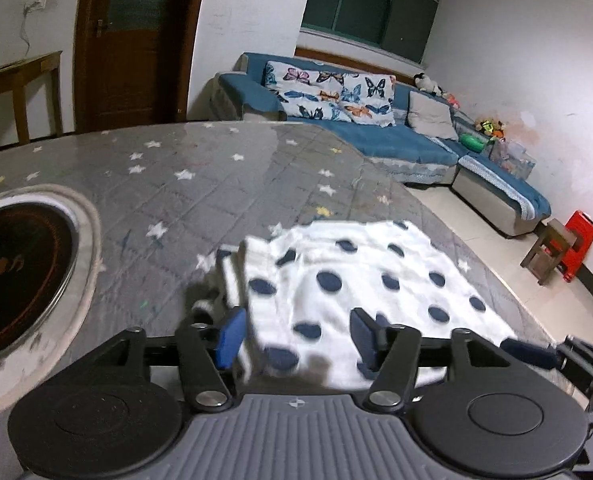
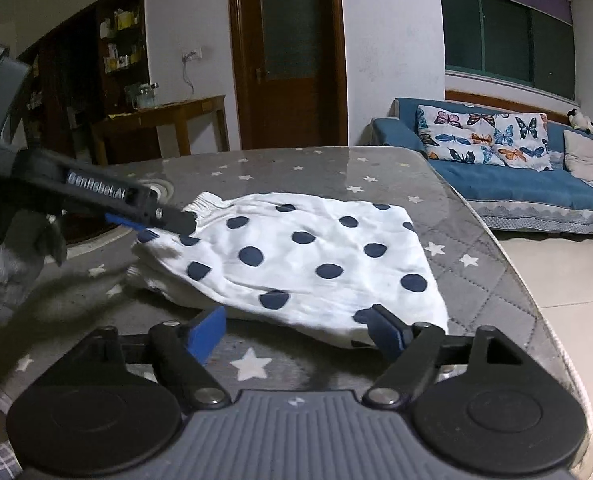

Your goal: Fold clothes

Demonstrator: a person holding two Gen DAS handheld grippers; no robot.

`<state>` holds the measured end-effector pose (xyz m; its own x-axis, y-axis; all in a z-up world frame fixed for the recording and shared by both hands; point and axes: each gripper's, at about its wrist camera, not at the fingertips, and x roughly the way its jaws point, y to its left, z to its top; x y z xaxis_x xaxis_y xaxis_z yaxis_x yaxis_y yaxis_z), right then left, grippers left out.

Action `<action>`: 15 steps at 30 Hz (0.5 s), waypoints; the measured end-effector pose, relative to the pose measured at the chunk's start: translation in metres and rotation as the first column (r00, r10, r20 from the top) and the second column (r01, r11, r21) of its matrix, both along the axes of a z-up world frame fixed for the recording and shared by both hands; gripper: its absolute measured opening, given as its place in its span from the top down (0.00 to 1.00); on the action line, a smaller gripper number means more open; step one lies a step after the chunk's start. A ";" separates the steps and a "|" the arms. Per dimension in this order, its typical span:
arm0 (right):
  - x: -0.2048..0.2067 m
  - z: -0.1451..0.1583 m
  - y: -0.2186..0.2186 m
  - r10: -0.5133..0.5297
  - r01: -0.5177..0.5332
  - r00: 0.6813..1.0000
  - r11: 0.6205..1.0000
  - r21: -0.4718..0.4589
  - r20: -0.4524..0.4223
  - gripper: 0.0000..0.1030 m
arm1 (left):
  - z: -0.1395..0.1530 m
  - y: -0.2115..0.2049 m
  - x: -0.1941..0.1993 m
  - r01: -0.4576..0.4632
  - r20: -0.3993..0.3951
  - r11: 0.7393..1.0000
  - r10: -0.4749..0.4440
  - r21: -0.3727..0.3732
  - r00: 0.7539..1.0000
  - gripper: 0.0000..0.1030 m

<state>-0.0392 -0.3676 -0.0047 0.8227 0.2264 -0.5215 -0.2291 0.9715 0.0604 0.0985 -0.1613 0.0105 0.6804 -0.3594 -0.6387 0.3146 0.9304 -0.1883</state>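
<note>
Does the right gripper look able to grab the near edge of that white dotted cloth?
Probably yes. The right gripper is open right at the near hem of the white, navy-dotted cloth, with nothing between them; the left gripper is at the far end.

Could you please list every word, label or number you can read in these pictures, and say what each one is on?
"GenRobot.AI": white lettering on the black arm of the left gripper, seen from the right wrist.
Partial white letters on the grey body at the far left edge: cut off, unreadable.
Orange marks on the dark round inset in the table: too blurred to read.
</note>
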 end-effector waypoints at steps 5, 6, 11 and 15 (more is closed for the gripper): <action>-0.009 0.001 0.010 -0.017 0.017 1.000 1.000 0.000 0.017 0.10 | -0.005 0.006 -0.016 -0.011 0.000 1.000 0.011 0.021 1.000 0.29; -0.010 0.001 0.012 -0.020 0.020 1.000 1.000 -0.001 0.021 0.06 | -0.005 0.008 -0.020 -0.013 0.002 1.000 0.013 0.023 1.000 0.26; -0.017 0.002 0.020 -0.032 0.033 0.998 0.999 -0.026 0.045 0.00 | -0.004 0.015 -0.035 -0.027 0.037 0.999 0.026 0.029 0.999 0.11; -0.020 0.000 0.025 -0.057 0.059 0.997 0.998 -0.034 0.047 0.00 | -0.003 0.021 -0.046 -0.039 0.056 0.999 0.037 0.029 0.998 0.01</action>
<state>-0.0588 -0.3424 -0.0047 0.8569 0.1597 -0.4901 -0.1741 0.9846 0.0164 0.0529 -0.1406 0.0079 0.7282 -0.3136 -0.6094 0.2880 0.9469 -0.1431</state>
